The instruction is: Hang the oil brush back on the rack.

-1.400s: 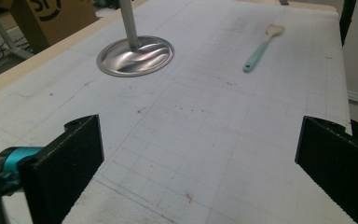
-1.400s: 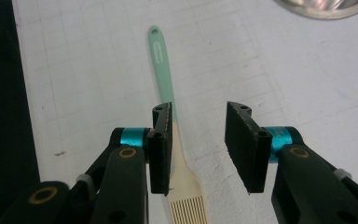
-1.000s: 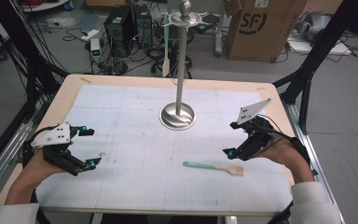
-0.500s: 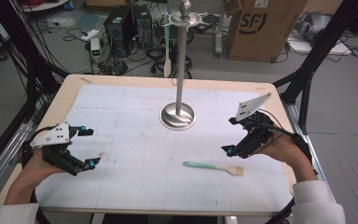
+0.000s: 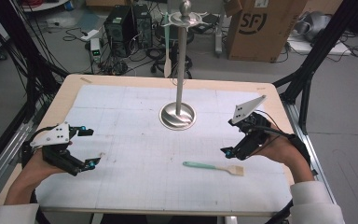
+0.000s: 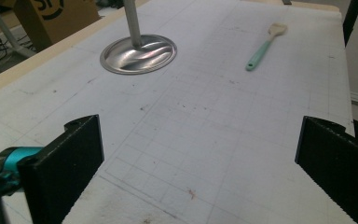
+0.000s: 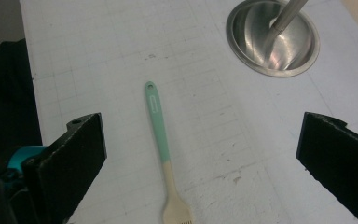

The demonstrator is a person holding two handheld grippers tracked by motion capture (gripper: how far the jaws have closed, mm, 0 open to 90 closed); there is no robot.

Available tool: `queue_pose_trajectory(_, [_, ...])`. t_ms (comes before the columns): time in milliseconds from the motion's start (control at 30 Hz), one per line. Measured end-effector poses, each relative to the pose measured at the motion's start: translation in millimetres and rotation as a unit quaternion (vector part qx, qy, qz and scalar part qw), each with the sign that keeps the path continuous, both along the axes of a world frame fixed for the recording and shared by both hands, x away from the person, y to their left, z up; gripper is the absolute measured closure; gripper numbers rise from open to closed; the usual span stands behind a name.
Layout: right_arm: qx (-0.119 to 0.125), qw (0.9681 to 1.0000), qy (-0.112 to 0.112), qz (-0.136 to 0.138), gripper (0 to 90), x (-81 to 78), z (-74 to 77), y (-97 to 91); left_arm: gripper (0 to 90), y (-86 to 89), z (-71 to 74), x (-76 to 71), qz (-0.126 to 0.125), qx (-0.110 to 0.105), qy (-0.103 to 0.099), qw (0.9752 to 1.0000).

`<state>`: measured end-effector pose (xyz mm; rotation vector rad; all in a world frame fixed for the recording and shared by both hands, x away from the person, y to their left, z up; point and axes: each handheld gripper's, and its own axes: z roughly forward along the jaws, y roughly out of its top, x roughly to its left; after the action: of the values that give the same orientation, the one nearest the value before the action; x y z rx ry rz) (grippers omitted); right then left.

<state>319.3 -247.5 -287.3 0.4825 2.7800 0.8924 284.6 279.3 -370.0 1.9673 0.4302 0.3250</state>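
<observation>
A brush (image 5: 212, 167) with a mint-green handle and a cream head lies flat on the white gridded mat (image 5: 135, 140), toward the front right. My right gripper (image 5: 235, 140) hovers just above and behind it, open with nothing between its jaws; in the right gripper view the brush (image 7: 161, 140) lies between the wide-apart jaws of that gripper (image 7: 200, 135). My left gripper (image 5: 89, 148) stands open and empty at the front left of the mat. From the left gripper (image 6: 203, 140) the brush (image 6: 263, 44) shows far off.
A metal stand with a round base (image 5: 177, 115) and a tall pole rises at the mat's back centre; another long utensil (image 5: 167, 51) hangs from its top ring. The base (image 6: 138, 52) (image 7: 272, 37) shows in both gripper views. Boxes and cables lie beyond the table.
My right gripper has shifted slightly left and down toward the brush. The left gripper and the brush have stayed put.
</observation>
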Motion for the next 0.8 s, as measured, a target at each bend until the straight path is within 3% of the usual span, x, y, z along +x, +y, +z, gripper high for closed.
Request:
queue_pose_trajectory(467, [-0.037,0.9992,0.013,0.001,0.1,1.8,-25.8,5.6,1.6,-0.4,-1.0,-0.2,0.001,0.002,0.001,1.0000])
queue_pose_trajectory(800, [-0.075,0.9965,0.037,0.004,0.4,2.1,-60.4,10.6,1.6,0.0,-1.8,0.3,0.002,0.003,0.003,1.0000])
